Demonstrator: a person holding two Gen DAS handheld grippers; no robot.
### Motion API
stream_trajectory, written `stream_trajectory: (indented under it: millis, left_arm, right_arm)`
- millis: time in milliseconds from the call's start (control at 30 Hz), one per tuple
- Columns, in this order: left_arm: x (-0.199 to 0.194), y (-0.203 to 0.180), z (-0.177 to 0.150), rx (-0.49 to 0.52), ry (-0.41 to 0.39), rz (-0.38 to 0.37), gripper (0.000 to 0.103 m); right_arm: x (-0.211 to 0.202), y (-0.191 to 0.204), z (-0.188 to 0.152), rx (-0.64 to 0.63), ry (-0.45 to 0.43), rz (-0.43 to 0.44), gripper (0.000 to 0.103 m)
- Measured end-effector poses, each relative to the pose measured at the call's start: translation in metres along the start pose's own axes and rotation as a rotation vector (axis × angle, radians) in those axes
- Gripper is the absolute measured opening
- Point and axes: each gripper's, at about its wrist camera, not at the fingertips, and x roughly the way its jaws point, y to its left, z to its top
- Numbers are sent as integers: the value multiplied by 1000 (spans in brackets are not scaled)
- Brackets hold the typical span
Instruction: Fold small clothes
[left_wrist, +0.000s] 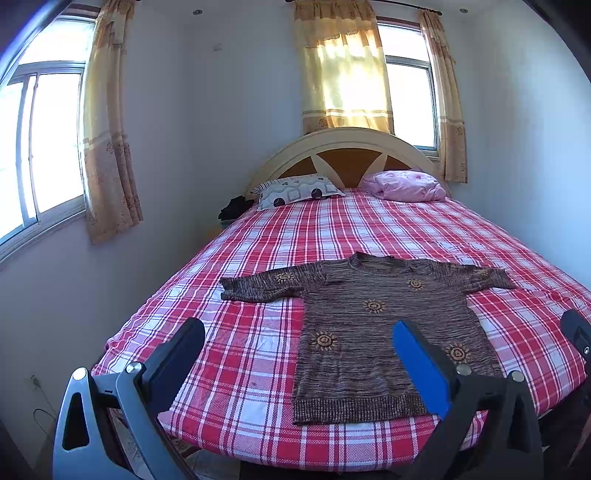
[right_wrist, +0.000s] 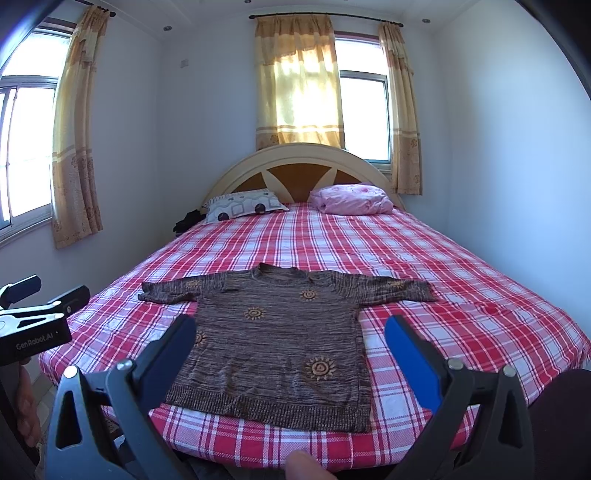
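Brown knit sweater (left_wrist: 369, 332) spread flat, sleeves out, low centre of frame on red plaid bed (left_wrist: 258, 369), hem near the foot edge. Left gripper (left_wrist: 299, 339) and right gripper (right_wrist: 290, 336) both gaping wide, holding nothing, hovering short of the hem.

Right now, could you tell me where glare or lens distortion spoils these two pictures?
Left wrist view: the side window is blown out white and the walls bow from the fisheye; the sweater is evenly lit and sharp. Right wrist view: the sunlit curtain glares, the corners vignette dark, and the bed bulges.
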Motion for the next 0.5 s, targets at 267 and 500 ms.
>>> stream_trajectory:
  millis: [267, 500]
  left_arm:
    - [0, 3, 0, -12, -3, 4, 102]
    - [2, 3, 1, -11, -1, 6, 102]
  right_arm:
    - [1, 0, 0, 1, 1, 0, 103]
    - [3, 2, 1, -2, 4, 0, 103]
